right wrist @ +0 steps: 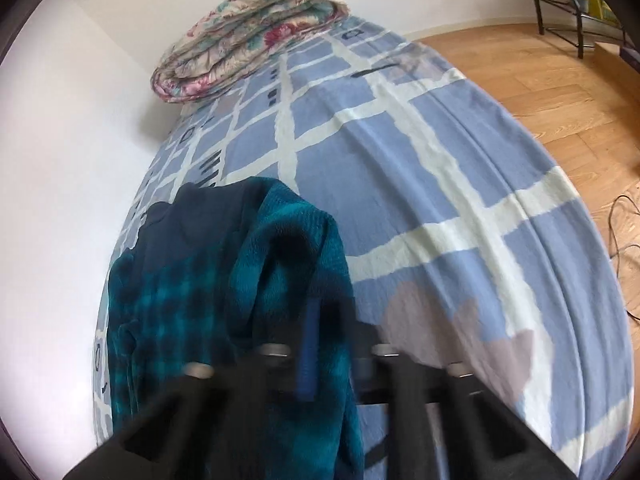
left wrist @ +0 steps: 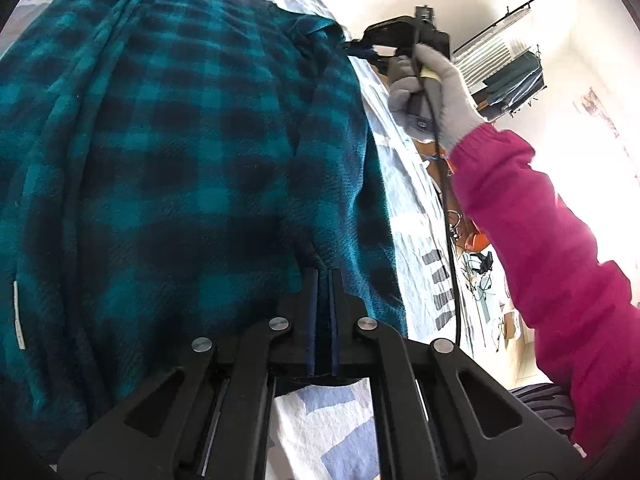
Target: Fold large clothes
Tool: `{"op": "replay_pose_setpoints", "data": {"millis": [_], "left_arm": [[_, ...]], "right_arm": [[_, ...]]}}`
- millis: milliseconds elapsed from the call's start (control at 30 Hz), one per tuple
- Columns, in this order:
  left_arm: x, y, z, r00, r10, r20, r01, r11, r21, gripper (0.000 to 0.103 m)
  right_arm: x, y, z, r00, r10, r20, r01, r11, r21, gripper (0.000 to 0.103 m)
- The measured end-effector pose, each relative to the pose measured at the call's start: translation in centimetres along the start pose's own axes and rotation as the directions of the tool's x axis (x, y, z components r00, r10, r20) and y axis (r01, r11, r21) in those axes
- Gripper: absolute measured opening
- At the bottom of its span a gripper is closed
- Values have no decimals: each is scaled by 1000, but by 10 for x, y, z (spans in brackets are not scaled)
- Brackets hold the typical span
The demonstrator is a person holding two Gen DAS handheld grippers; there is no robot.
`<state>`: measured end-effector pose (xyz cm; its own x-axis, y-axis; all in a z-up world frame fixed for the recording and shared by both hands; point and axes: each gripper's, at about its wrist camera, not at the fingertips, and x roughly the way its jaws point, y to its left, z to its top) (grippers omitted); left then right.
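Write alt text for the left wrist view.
The left gripper is shut on the near edge of a teal and black plaid fleece garment spread over a blue and white bedsheet. At the garment's far corner, a grey-gloved hand in a pink sleeve holds the right gripper.

The teal-and-black plaid fleece garment (left wrist: pixel 192 152) lies spread on the bed (right wrist: pixel 440 184), with soft ridges running along its length and a small white tag showing at one side. Its near edge is pinched into a narrow fold, and a far corner is drawn up off the bedding. In the right wrist view the same garment (right wrist: pixel 280 248) rises in a bunched hump, its dark navy inner side turned outward at the top.
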<state>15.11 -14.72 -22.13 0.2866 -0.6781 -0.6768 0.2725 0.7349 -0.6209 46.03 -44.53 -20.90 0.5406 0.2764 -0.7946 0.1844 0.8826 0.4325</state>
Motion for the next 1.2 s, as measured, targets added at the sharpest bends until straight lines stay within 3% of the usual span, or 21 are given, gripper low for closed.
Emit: {"op": "replay_pose_setpoints", "data": {"millis": [233,367,433,467,500,533,600,667,800,1000,1133,1200], "left_arm": [[-14,-4,-6,999,-39,28,39,999,-16,1],[-15,-8,-7,999,-41,15,41,999,23,1],[-17,-6,-8,999,-39,16,39,999,10,1],[-19,-4,-10,999,-37,16,37,999,3,1],[-21,-2,-12,999,-29,18,29,1000,2,1],[-23,-2,-14,1000,-22,17,22,1000,2,1],[-25,3,-19,1000,-12,13,13,1000,-15,0],[-27,7,-19,1000,-7,9,8,1000,-26,0],[-30,7,-16,1000,-17,22,18,999,-40,0],[-39,4,-21,999,-28,37,29,999,-32,0],[-42,10,-26,999,-11,39,13,999,-47,0],[-42,18,-29,999,7,32,-4,998,-66,0]], "right_arm": [[-39,28,9,987,-128,101,137,987,-86,0],[-54,54,15,987,-81,140,104,981,-166,0],[-44,58,15,990,-98,104,115,977,-177,35],[-36,57,14,989,-117,94,132,975,-178,61],[-29,56,12,987,-135,88,149,973,-174,63],[-20,54,10,986,-149,76,160,973,-168,59],[-3,45,7,989,-145,25,147,980,-133,17],[7,39,4,993,-120,-3,119,988,-97,4],[-5,58,7,988,-144,50,150,980,-134,2],[-15,135,9,972,-190,135,225,917,-329,2],[32,178,0,992,-110,67,127,908,-399,3],[63,189,-8,999,-48,-16,37,915,-402,12]]}}
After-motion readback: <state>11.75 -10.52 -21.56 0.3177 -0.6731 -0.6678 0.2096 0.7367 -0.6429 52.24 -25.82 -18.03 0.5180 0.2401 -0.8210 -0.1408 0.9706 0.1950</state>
